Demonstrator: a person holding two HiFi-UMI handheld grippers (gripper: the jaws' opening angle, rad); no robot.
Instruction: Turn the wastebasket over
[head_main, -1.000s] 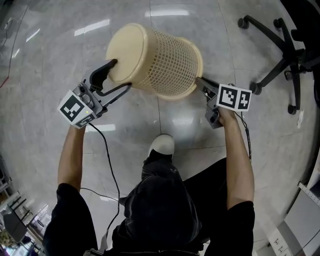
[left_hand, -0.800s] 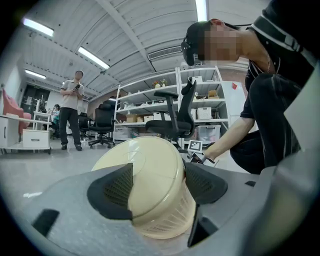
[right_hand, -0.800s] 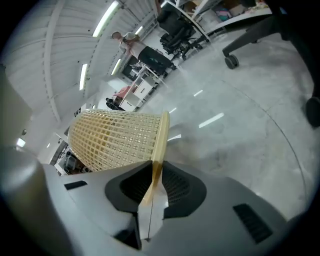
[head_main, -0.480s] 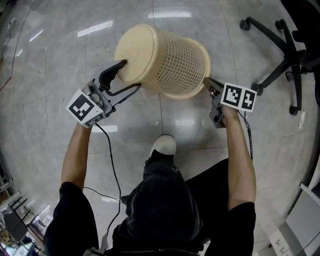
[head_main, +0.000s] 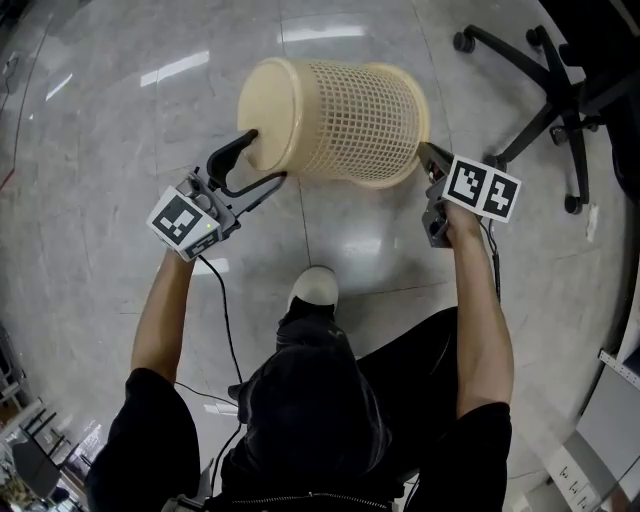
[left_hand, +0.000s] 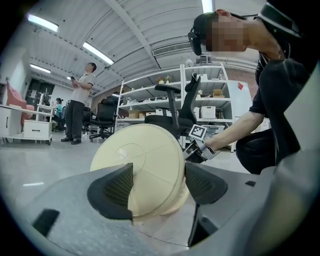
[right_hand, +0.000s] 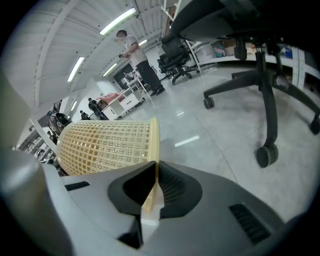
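- Firmly, the right claw (right_hand: 150, 192) is pinched on the wastebasket's (head_main: 350, 120) rim (right_hand: 156, 145). Its jaws have just been closing, and only that thin cream lip stands between the pads. The grip on the mouth end looks meant as the handle for swinging the basket round.
- The left claw (left_hand: 155, 185) stands wide open with nothing clamped. Its two pads flank the solid round base (left_hand: 140, 160), and in the head view the upper finger's tip touches the base's edge. I judge that it serves as a prop or pivot at the closed end while the other hand does the turning.
- The wastebasket lies on its side between the two claws, with its base toward the left one and its open mouth toward the right one. It is over the glossy floor (head_main: 120, 120), just ahead of the crouching person. Whether its lower wall touches the floor I cannot tell.
- An office chair (head_main: 560, 90) stands well apart at the right, clear of the swing.
- Against the earlier head views, the basket has swung round. Its axis was slanted with the base lower, and it now runs nearly straight across the picture. The basket also sits a little further right.
- Both claws have followed it, the left shifting rightward and the right rising slightly.
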